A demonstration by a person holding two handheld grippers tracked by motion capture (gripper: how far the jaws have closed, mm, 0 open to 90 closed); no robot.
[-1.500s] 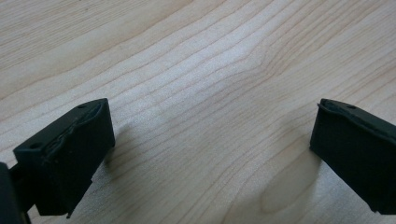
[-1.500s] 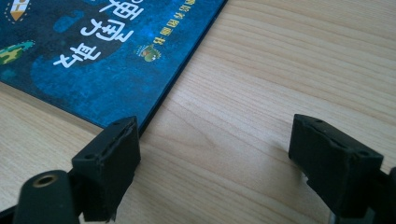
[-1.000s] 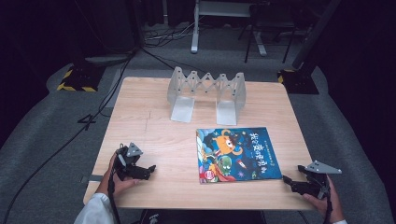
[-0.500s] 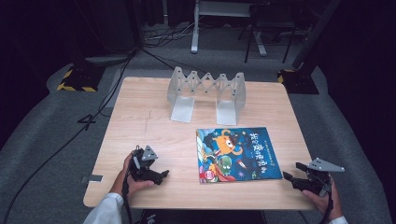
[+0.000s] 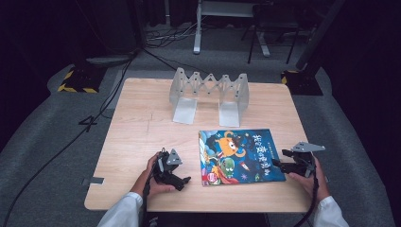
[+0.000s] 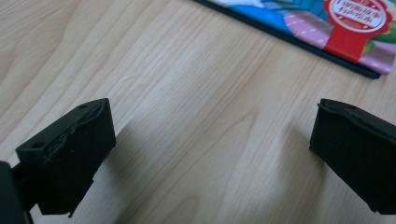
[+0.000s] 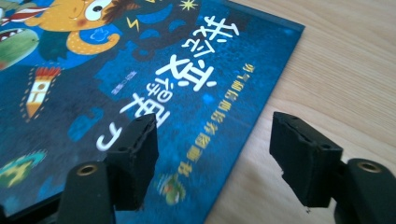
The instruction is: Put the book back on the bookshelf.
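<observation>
Dark floor and cables ring a pale wooden surface [image 5: 142, 127], with a grey folding book rack [image 5: 209, 94] standing near its far edge at about 12 o'clock. Flat on the wood, toward 4 o'clock from the middle, lies a blue picture book [image 5: 241, 156], cover up, its near edge close to the front rim.

At 3 o'clock of the book, the right tool [image 5: 280, 159] straddles the book's right edge; in the right gripper view one jaw stands over the cover and the other over bare wood, apart, and they have just been closing with nothing yet pinched between them. Off the book's near-left corner, at 8 o'clock of it, the left tool [image 5: 184, 182] hangs low with its jaws spread wide, holding nothing, over bare wood.

The main risk, as I judge it, is the thin book lying flush on the wood: a jaw meant to slip under the edge may skate over the cover instead and push the book toward 9 o'clock. A pinch on the cover alone could lift just that leaf and let the pages flop open. With the left tool not touching the corner, nothing stops such a slide
</observation>
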